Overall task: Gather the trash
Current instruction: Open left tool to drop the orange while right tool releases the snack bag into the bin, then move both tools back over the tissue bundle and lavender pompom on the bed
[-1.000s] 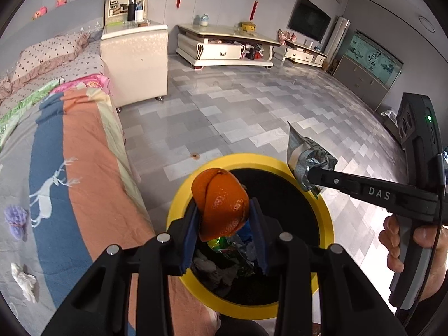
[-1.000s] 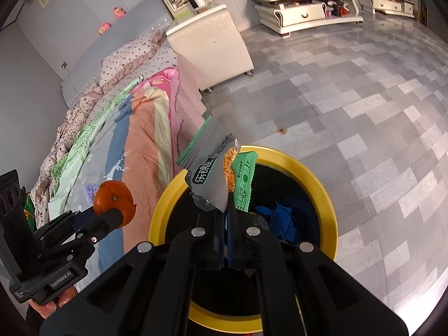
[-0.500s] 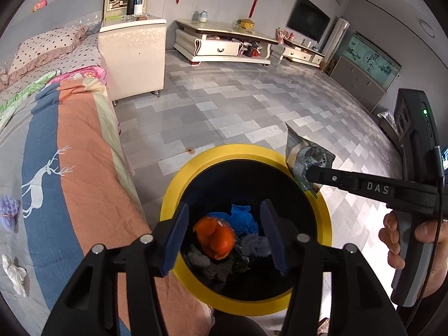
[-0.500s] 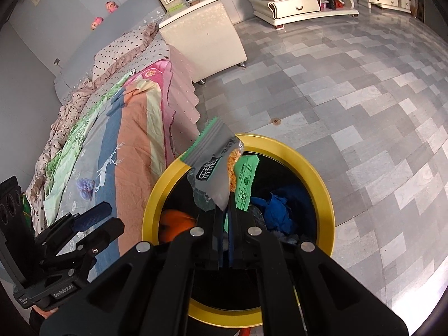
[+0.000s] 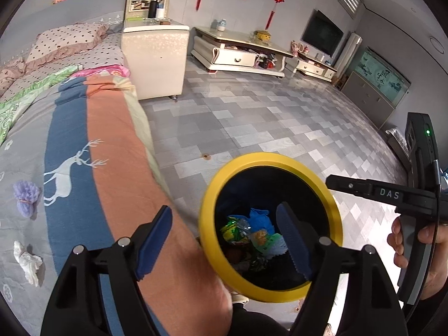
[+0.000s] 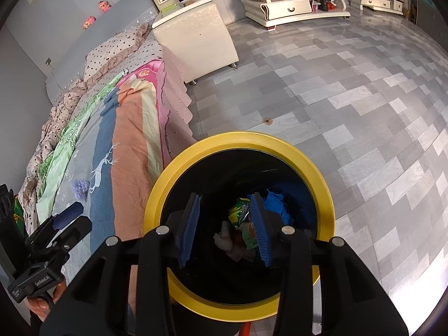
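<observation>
Yellow plastic ringed the black trash bin [image 6: 322, 184], which filled the lower middle of my right wrist view and sat on the grey tiled floor [image 6: 350, 89] just beside the bed [image 6: 126, 154]. My right gripper [image 6: 225, 228] hung over the bin's mouth with its jaws opening and nothing between its blue pads [image 6: 259, 229]. Below them, at the bin's bottom, lay the trash: a green wrapper [image 6: 239, 212], something blue and crumpled [image 6: 277, 204] and a pale wad [image 6: 224, 238].

In my left wrist view, the left gripper [image 5: 224, 240] stood at the lower centre, jaws opening wide and empty, one pad over the orange stripe of the bedspread [image 5: 117, 140], the other over the bin [image 5: 268, 159]. At left on the bedspread lay a white crumpled scrap [image 5: 28, 260] and a purple tuft [image 5: 25, 196].
</observation>
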`<state>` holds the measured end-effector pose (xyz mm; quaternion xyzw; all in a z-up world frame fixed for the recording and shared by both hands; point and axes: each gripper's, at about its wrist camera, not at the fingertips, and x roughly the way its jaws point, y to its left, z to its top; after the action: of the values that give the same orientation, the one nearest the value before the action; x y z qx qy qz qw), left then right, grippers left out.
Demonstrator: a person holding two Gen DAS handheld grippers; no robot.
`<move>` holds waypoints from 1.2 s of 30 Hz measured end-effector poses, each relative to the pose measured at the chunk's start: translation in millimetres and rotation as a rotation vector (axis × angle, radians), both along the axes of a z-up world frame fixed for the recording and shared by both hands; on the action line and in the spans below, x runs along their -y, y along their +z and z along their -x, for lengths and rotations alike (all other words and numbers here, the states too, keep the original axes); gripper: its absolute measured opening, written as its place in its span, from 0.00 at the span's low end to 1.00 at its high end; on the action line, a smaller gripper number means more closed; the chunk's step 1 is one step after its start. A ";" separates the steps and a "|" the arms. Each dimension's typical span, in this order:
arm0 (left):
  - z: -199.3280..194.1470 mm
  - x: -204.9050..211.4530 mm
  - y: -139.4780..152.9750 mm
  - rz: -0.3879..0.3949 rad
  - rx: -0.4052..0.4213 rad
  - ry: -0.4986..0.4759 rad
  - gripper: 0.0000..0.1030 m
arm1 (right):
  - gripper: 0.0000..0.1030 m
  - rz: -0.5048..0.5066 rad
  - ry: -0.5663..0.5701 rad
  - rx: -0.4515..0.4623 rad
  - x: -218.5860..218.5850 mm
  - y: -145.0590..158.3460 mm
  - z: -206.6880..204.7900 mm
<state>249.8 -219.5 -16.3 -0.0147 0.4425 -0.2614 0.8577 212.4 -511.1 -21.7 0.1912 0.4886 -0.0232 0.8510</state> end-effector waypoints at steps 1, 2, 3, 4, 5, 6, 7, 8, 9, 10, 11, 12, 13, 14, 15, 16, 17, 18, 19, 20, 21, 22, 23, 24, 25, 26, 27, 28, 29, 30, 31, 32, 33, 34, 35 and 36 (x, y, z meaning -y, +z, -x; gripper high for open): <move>-1.3 -7.5 -0.3 0.001 -0.001 0.012 0.74 | 0.37 0.000 0.002 0.000 -2.6 0.3 0.0; -1.7 -13.8 -0.6 0.001 0.001 0.022 0.75 | 0.38 0.001 0.004 -0.001 -5.2 0.9 -1.1; -2.8 -22.6 -1.0 -0.002 0.003 0.036 0.75 | 0.40 0.004 0.008 -0.002 -8.8 1.7 -2.3; -3.2 -28.0 -1.0 -0.002 0.004 0.044 0.76 | 0.42 0.012 0.013 -0.001 -13.8 3.1 -4.1; -4.6 -36.6 -1.8 -0.003 0.006 0.056 0.78 | 0.44 0.018 0.022 0.004 -19.9 4.9 -6.2; -6.2 -44.9 -3.1 -0.006 0.007 0.070 0.78 | 0.49 0.023 0.032 0.010 -26.3 6.6 -8.0; -8.1 -55.6 -4.8 -0.008 0.007 0.087 0.79 | 0.55 0.023 0.041 0.015 -31.5 7.5 -9.8; -9.8 -64.4 -6.4 -0.010 0.005 0.099 0.79 | 0.57 0.020 0.057 0.022 -39.6 9.4 -12.5; -11.5 -73.5 -8.0 -0.014 0.005 0.114 0.79 | 0.60 0.020 0.073 0.027 -48.5 11.3 -15.8; -11.7 -81.2 -9.3 -0.018 0.006 0.127 0.79 | 0.64 0.026 0.088 0.031 -56.6 12.4 -19.1; -15.0 -94.4 -11.2 -0.018 0.001 0.148 0.79 | 0.65 0.038 0.109 0.038 -67.1 14.3 -22.9; -16.9 -104.6 -13.1 -0.015 -0.004 0.164 0.79 | 0.68 0.046 0.120 0.043 -75.1 15.8 -25.9; -18.3 -112.1 -14.4 -0.015 -0.006 0.176 0.79 | 0.70 0.050 0.135 0.050 -85.9 17.3 -30.5; -19.5 -126.4 -16.8 -0.016 -0.008 0.198 0.79 | 0.71 0.048 0.151 0.055 -96.5 18.8 -35.5; -20.6 -136.4 -18.2 -0.016 -0.008 0.214 0.79 | 0.73 0.050 0.169 0.061 -107.2 20.2 -40.9; -20.4 -145.1 -19.2 -0.016 -0.010 0.226 0.79 | 0.74 0.056 0.184 0.066 -118.1 21.4 -45.2; -21.2 -157.7 -21.2 -0.018 -0.011 0.244 0.79 | 0.74 0.062 0.202 0.071 -129.1 22.6 -50.1; -21.8 -168.2 -22.8 -0.022 -0.012 0.260 0.79 | 0.75 0.067 0.223 0.076 -141.0 23.4 -55.7; -22.0 -176.4 -24.2 -0.027 -0.012 0.272 0.79 | 0.76 0.065 0.248 0.082 -154.5 24.1 -61.7; -22.1 -186.6 -25.9 -0.034 -0.012 0.289 0.79 | 0.76 0.061 0.271 0.087 -168.3 24.6 -67.8; -22.1 -196.7 -27.8 -0.041 -0.013 0.304 0.79 | 0.77 0.059 0.285 0.090 -179.8 24.7 -72.7; -22.2 -205.0 -29.7 -0.046 -0.014 0.316 0.79 | 0.78 0.055 0.306 0.094 -194.7 24.6 -79.4; -21.6 -216.0 -32.2 -0.053 -0.017 0.331 0.79 | 0.78 0.052 0.328 0.097 -208.7 24.0 -85.9; -22.3 -225.9 -34.4 -0.057 -0.020 0.342 0.79 | 0.78 0.051 0.347 0.097 -222.0 23.0 -92.4; -21.6 -236.1 -37.2 -0.062 -0.026 0.356 0.79 | 0.78 0.049 0.363 0.096 -233.8 21.8 -97.9; -21.4 -244.2 -39.7 -0.067 -0.029 0.368 0.79 | 0.78 0.045 0.386 0.096 -248.0 20.3 -104.3; -21.1 -251.5 -42.3 -0.071 -0.033 0.379 0.79 | 0.78 0.044 0.403 0.096 -257.2 18.8 -108.3; -20.3 -259.5 -45.9 -0.074 -0.039 0.391 0.79 | 0.79 0.046 0.426 0.096 -271.2 16.9 -114.1; -20.0 -266.4 -48.7 -0.075 -0.046 0.402 0.79 | 0.79 0.048 0.444 0.095 -282.8 15.2 -118.4; -19.5 -272.2 -51.3 -0.074 -0.052 0.412 0.79 | 0.79 0.049 0.465 0.092 -295.0 12.4 -122.5; -17.2 -277.7 -54.5 -0.073 -0.058 0.422 0.79 | 0.79 0.048 0.486 0.088 -307.6 9.0 -127.0; -16.6 -281.9 -57.2 -0.073 -0.064 0.430 0.79 | 0.79 0.050 0.506 0.084 -320.1 6.0 -131.8; -16.2 -286.2 -60.5 -0.074 -0.070 0.437 0.79 | 0.79 0.056 0.521 0.080 -330.6 3.2 -135.7; -15.4 -291.5 -64.1 -0.076 -0.078 0.447 0.79 | 0.79 0.060 0.534 0.077 -339.7 1.1 -139.2; -14.8 -294.3 -67.2 -0.076 -0.085 0.454 0.79 | 0.79 0.062 0.552 0.073 -350.1 -1.7 -143.4; -13.8 -299.0 -70.7 -0.077 -0.093 0.464 0.79 | 0.79 0.062 0.563 0.071 -357.1 -3.6 -146.3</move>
<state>263.6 79.5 -86.9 -0.0953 0.4759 -0.0392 0.8734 358.7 -154.0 -25.4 0.0223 0.4914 0.2057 0.8460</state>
